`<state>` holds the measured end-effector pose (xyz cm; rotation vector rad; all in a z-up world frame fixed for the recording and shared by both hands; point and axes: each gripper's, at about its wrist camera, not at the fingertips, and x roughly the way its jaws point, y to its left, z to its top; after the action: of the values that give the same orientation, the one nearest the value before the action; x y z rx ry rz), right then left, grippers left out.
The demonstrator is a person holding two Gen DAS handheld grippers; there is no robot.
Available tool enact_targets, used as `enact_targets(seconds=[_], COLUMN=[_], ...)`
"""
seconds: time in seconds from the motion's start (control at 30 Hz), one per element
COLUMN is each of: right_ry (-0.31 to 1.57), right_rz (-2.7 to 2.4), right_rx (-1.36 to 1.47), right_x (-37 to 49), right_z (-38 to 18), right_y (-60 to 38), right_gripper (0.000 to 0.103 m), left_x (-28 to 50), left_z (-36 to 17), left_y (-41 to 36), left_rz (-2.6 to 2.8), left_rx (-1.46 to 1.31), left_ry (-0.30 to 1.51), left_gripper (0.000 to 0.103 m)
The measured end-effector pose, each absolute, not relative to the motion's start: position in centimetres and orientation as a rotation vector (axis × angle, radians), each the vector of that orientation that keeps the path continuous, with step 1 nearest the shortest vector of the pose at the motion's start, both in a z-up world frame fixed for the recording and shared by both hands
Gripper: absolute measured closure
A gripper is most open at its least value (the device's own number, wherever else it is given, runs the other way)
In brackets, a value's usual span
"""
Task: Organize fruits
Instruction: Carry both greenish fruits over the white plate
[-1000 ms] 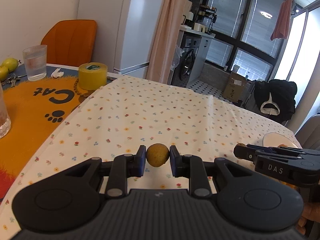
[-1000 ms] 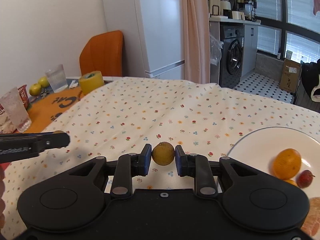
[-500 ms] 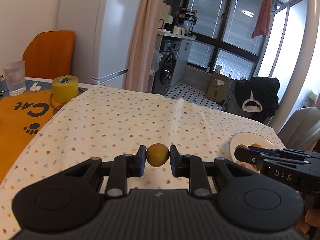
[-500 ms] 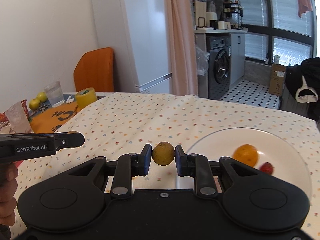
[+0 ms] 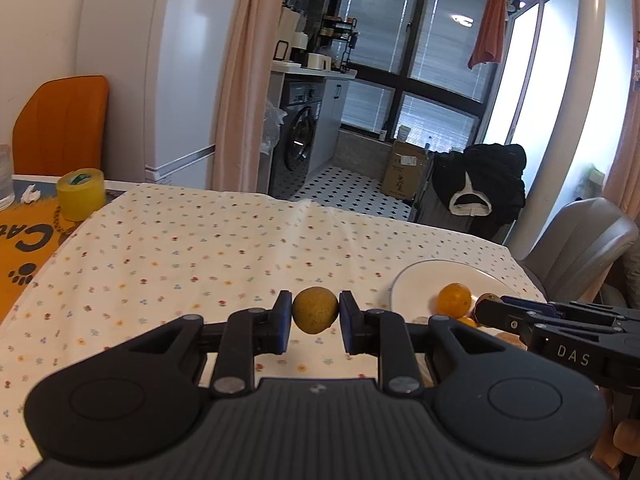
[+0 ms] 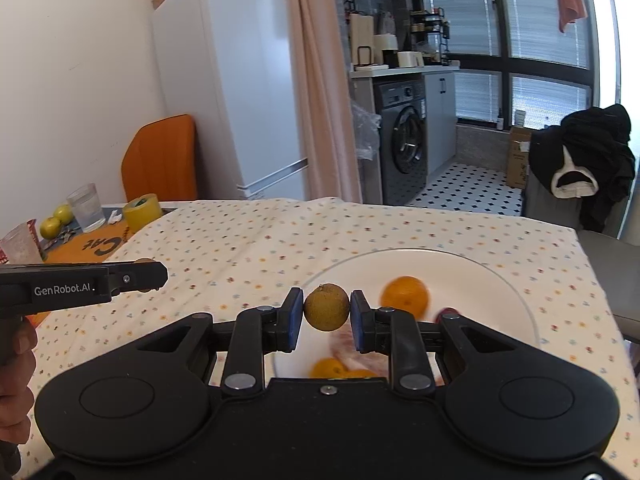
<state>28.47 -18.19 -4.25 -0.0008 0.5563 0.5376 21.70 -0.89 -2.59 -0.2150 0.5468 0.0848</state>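
The left gripper (image 5: 315, 322) is clamping a small round yellow-brown fruit (image 5: 315, 310) between its two blue-padded fingers (image 5: 283, 320), both pads pressing against the fruit's sides. It is hanging above the white tablecloth with a small floral print (image 5: 200, 256), to the left of the round white plate (image 5: 420, 276) and clear of its rim.

The right gripper (image 6: 326, 318) is likewise gripping a second small round yellow-brown fruit with a rough skin (image 6: 326, 307), its blue-padded fingers (image 6: 295, 318) closed on either side. In the right wrist view this fruit is sitting over the near left part of the plate (image 6: 488, 280); whether it is touching the plate cannot be told.

On the plate, a round orange citrus fruit (image 6: 405, 297) is lying towards the middle. A small dark red fruit (image 6: 448, 312) is lying just beside it, partly hidden behind the gripper body. Two more orange pieces (image 6: 329, 368) and a pale pink smear are showing at the near edge, blurred. In the left wrist view the orange citrus fruit (image 5: 454, 298) is showing just left of the right gripper's tip (image 5: 490, 309).

At the far left end of the table, an orange mat with black lettering (image 6: 96, 246) is carrying a yellow roll of tape (image 6: 141, 212), a clear drinking glass (image 6: 86, 208) and two yellow-green round fruits (image 6: 56, 222). A hand (image 6: 16, 368) is holding the left gripper's handle at the left edge of the right wrist view.
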Motion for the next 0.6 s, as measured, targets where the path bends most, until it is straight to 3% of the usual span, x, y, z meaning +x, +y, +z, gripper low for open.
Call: enact_targets(seconds=[0.6], right_ry=[0.559], right_rz=[0.464], right_rx=[0.06], right_x=[28.5], right_z=[-5.4], right_y=[-23.5], right_gripper=[0.08], left_x=[24.1], left_z=[-3.0], left_y=[-6.2], left_rz=[-0.006], left_rx=[-0.166], left_ry=[0.567], left_gripper=[0.08])
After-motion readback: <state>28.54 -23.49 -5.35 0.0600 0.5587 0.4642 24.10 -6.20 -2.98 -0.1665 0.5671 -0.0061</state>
